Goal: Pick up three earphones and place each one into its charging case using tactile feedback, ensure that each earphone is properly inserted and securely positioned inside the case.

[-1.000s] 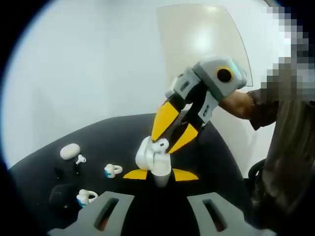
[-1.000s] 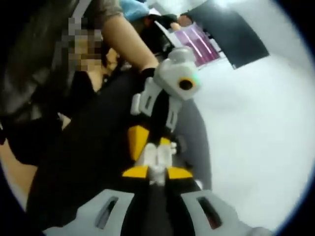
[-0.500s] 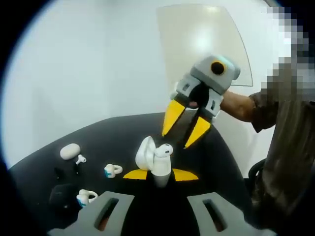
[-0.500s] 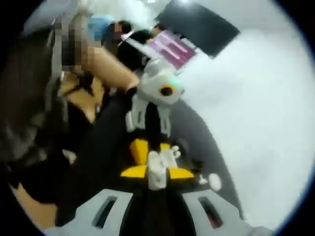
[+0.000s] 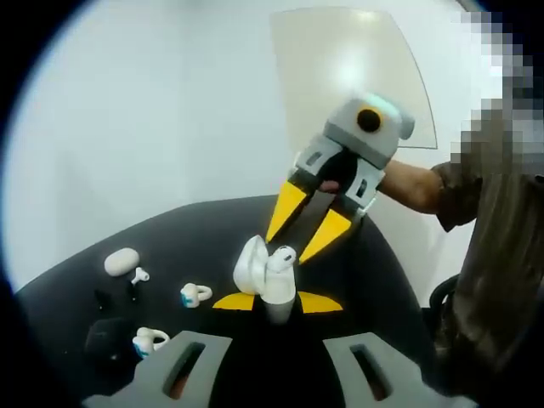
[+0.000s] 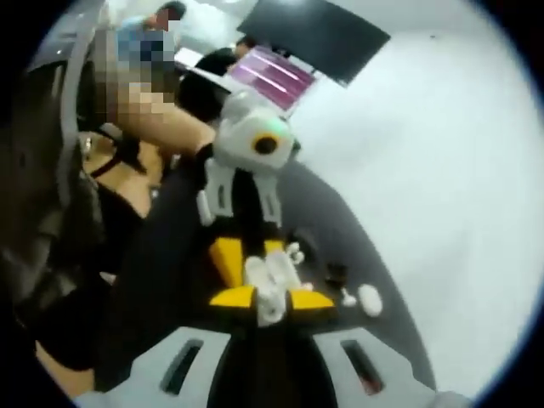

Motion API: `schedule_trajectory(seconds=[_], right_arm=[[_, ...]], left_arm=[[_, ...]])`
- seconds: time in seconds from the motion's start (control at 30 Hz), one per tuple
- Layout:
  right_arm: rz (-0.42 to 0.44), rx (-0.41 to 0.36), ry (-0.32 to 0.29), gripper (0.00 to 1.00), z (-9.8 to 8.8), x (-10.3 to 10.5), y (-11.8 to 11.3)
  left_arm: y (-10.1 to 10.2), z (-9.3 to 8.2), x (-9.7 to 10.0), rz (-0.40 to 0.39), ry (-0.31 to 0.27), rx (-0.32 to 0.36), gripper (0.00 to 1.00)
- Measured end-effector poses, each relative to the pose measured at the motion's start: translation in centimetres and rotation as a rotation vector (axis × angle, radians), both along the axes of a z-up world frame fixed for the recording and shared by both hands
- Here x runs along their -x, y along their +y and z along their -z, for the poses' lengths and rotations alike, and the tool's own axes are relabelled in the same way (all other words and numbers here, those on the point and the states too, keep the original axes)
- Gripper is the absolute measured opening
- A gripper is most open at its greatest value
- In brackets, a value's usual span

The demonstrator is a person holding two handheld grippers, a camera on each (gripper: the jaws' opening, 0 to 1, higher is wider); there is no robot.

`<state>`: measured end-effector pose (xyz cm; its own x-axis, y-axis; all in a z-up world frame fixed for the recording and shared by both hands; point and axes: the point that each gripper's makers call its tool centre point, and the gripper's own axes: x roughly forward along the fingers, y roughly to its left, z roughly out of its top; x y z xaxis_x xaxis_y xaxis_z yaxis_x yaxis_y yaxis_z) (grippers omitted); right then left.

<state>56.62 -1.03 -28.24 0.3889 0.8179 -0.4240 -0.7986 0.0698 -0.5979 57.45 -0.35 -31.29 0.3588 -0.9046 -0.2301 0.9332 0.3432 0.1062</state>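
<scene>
Charging case (image 5: pixel 255 270): white, lid open, held upright between the yellow jaw tips of the left gripper (image 5: pixel 275 302) at bottom centre of the left gripper view; seen again in the right gripper view (image 6: pixel 270 285).
Left gripper: jaws closed on the case base.
Earphone (image 5: pixel 281 257): white, sitting at the top of the open case, tilted; cannot tell if fully seated.
Right gripper (image 5: pixel 306 223): above and behind the case in the left gripper view, yellow jaws spread apart, tips just above the earphone, holding nothing.
Right gripper view: own jaw tips (image 6: pixel 270 298) apart, either side of the case.
Table (image 5: pixel 212 229): black, round edge.
Loose ear-hook earphone (image 5: pixel 150 341): white with blue, near left on the table.
Second ear-hook earphone (image 5: pixel 195 295): white with blue, a bit further, left of the case.
Small earbud (image 5: pixel 139 274): white, just beside a closed white oval case (image 5: pixel 121 261), far left.
Person: forearm (image 5: pixel 412 183) behind the right gripper, dark sleeve at right.
Wall (image 5: pixel 153 110): white, behind the table.
</scene>
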Motion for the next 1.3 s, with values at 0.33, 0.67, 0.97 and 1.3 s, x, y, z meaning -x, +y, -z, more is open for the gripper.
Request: schedule_trajectory(seconds=[0.33,0.67,0.97,1.3], right_arm=[[-0.002,-0.149,0.120,0.15,-1.7,0.6,-0.2],[0.021,-0.065,0.042,0.08,0.0,-0.3,-0.6],[0.040,-0.229,0.259,0.28,-0.7,-0.5,-1.7],[-0.115,-0.245,0.566,0.25,2.3,-1.1,-1.2]], left_arm=[[0.0,0.0,0.0,0.000,-0.001,-0.001,0.14],[0.0,0.0,0.0,0.001,0.002,-0.001,0.14],[0.0,0.0,0.1,0.001,0.001,0.000,0.14],[0.0,0.0,0.1,0.002,0.006,0.002,0.14]])
